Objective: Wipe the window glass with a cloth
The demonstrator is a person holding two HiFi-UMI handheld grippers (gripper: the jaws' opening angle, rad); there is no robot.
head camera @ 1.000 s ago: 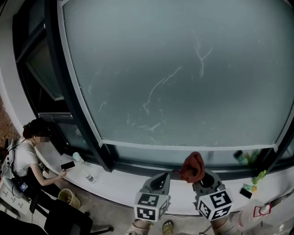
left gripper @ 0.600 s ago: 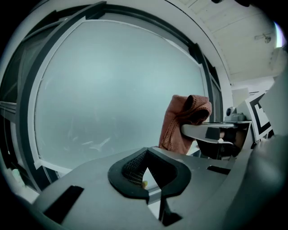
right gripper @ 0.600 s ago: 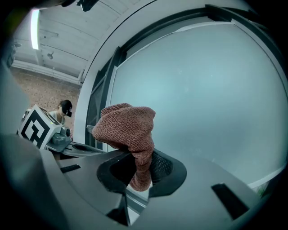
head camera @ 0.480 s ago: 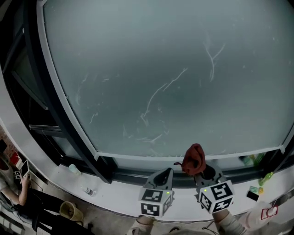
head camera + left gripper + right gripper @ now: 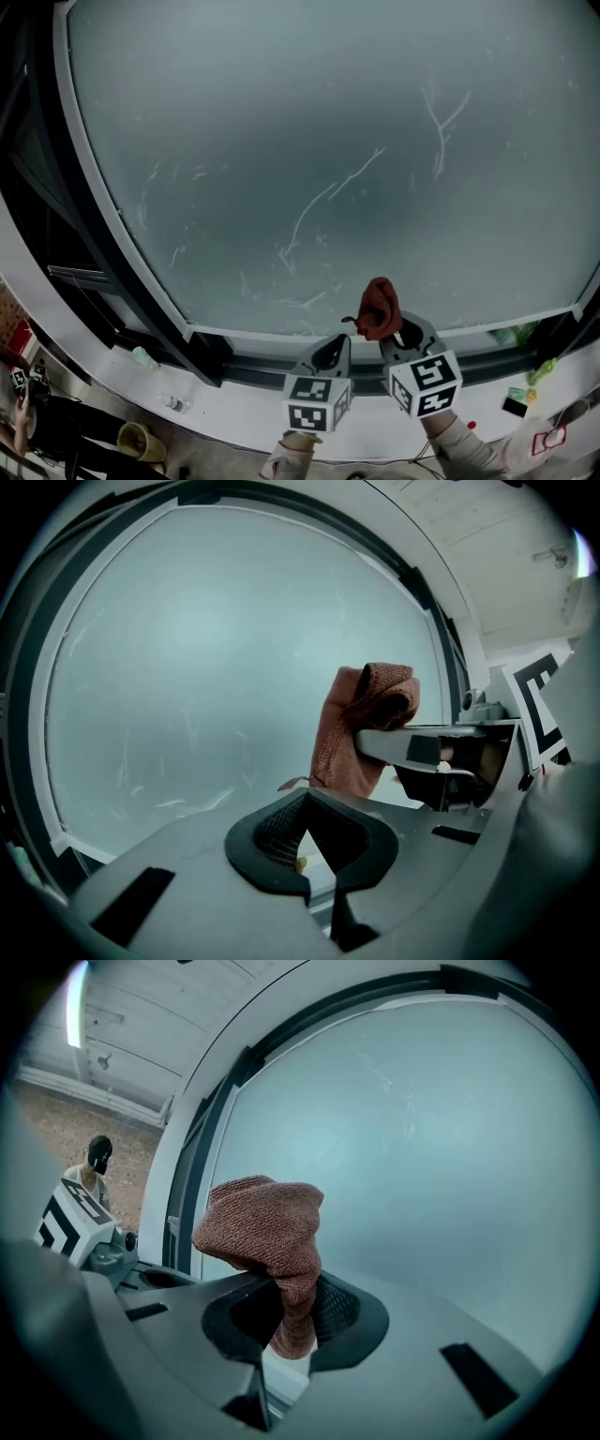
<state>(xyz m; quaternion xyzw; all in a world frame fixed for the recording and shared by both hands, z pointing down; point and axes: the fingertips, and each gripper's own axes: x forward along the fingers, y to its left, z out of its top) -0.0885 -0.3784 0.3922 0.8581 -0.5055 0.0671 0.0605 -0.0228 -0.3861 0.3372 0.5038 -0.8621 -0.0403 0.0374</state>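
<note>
Only the right gripper view shows right tool (image 5: 291, 1333) clenching cloth (image 5: 267, 1227); left tool (image 5: 306, 853) closed, empty.

Right gripper (image 5: 292, 1324) has its jaws pinched tight on a rust-brown knitted cloth (image 5: 267, 1227), which flops up in a bunched lump above them. Behind it is the big frosted window glass (image 5: 441, 1166), pale grey-blue with a few faint streaks up top. A dark window frame (image 5: 202, 1138) curves down the left side, and the left gripper's black-and-white marker cube (image 5: 70, 1218) peeks in at the left edge.
</note>
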